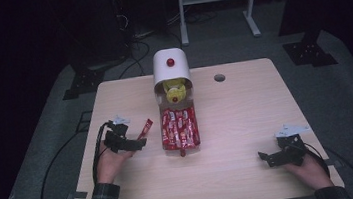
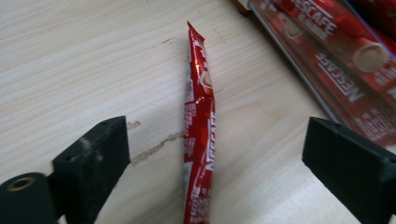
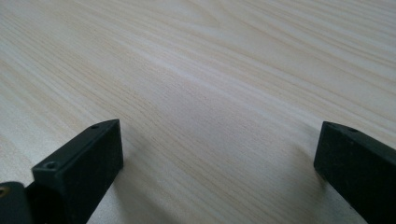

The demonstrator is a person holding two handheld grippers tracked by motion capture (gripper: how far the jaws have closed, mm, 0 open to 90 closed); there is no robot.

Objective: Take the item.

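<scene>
From the high view, a pale wooden table [image 1: 247, 121] carries a clear tray [image 1: 179, 127] of red coffee sticks near its middle, running toward the far edge, where a white dome-shaped holder [image 1: 170, 65] with a red knob stands over something yellow. A single red coffee stick [image 1: 144, 129] lies just left of the tray, apart from it, slanted with its far end leaning toward the tray. The left gripper [image 1: 141, 142] sits at the near end of that stick, held by a hand in a plaid sleeve, toward the table's left edge. The right gripper [image 1: 264, 157] rests near the front right corner, well apart from the tray, with its jaws pointing toward the table's middle.

The left gripper view gives what the high view cannot: the stick [image 2: 201, 140] lies on the wood between the two black jaws, which stand spread wide, neither pad touching it. Brand lettering runs along its wrapper, and the tray's clear wall [image 2: 299, 79] with more sticks behind it crosses the upper right corner.

The right gripper view looks along its own jaws, also spread wide, with bare wood grain [image 3: 210, 84] between them.
</scene>
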